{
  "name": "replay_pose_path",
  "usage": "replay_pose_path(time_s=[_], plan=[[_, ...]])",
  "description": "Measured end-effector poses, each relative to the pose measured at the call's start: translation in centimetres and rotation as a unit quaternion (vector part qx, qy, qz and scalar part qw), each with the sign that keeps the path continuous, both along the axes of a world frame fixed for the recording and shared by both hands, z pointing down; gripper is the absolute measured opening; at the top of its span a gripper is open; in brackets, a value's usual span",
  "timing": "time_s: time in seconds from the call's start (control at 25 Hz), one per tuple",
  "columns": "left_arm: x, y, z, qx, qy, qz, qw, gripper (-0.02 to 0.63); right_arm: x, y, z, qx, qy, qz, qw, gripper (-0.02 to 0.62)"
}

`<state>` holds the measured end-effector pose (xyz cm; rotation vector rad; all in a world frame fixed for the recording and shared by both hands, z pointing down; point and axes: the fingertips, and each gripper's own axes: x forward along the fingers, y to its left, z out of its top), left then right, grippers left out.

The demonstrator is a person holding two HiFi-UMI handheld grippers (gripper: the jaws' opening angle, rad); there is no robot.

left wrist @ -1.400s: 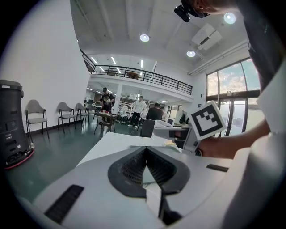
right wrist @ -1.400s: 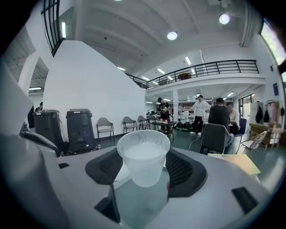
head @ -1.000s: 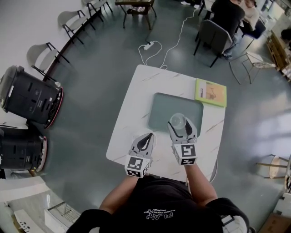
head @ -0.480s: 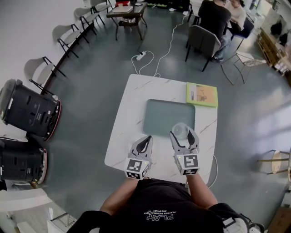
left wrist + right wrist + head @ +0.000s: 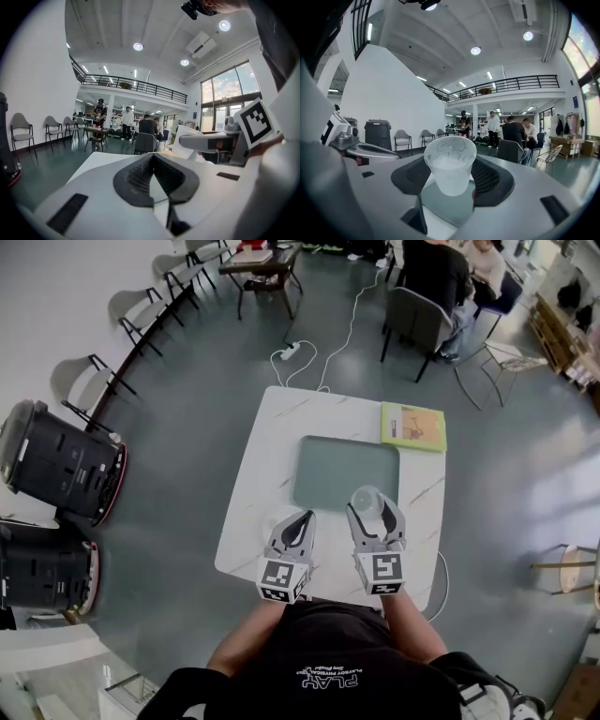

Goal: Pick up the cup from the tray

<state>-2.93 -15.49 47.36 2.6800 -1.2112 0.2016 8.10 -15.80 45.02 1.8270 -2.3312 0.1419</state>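
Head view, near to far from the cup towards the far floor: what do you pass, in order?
clear plastic cup → grey-green tray → yellow-green booklet → white power strip on the floor

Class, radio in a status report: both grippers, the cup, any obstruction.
Left gripper shut, empty. Right gripper jaws just closed on clear plastic cup, over grey-green tray. Nothing in the way.

One desk [image 5: 262, 486], one tray [image 5: 330, 470], one cup [image 5: 367, 500], one booklet [image 5: 413, 426], two grippers: the left gripper [image 5: 300, 518], the right gripper [image 5: 374, 513].
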Motion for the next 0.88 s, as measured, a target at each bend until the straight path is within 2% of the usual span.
replay_pose_path(time_s=[0.32, 0.88], plan=[[-0.5, 0.7, -0.8, 0.009, 0.000, -0.004, 1.0000, 0.008, -1.5, 0.7, -0.7, 0.019, -0.009, -0.018, 1.000, 0.276], [-0.9, 0.7, -0.6, 0.007, 0.001, -0.011, 0.9999, 0.008, -2.0, 0.5, 0.0, 0.015, 0.000, -0.026, 1.000, 0.276]])
